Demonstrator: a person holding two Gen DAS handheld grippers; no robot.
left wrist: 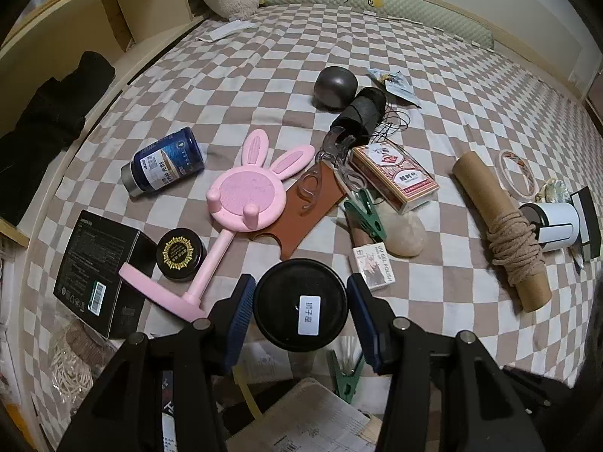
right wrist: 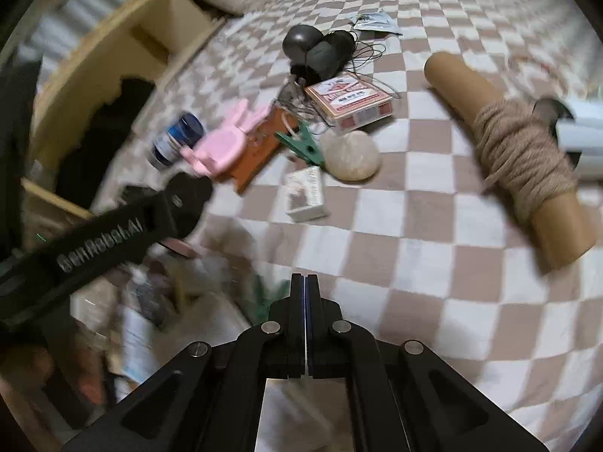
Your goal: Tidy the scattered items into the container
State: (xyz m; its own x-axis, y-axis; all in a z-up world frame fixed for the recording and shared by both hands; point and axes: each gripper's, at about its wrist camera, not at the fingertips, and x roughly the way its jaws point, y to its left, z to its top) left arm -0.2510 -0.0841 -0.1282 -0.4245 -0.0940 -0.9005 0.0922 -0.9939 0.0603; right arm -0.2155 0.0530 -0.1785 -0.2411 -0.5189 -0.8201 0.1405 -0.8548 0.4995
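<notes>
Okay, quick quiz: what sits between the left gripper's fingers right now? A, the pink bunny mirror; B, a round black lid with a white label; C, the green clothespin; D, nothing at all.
B: in the left wrist view the left gripper has its blue-padded fingers on either side of the round black lid with the white label, though whether the pads touch it is unclear.

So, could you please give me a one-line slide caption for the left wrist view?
Left gripper holding a black round jar above the container, scattered items behind on the checkered bedspread.
</notes>
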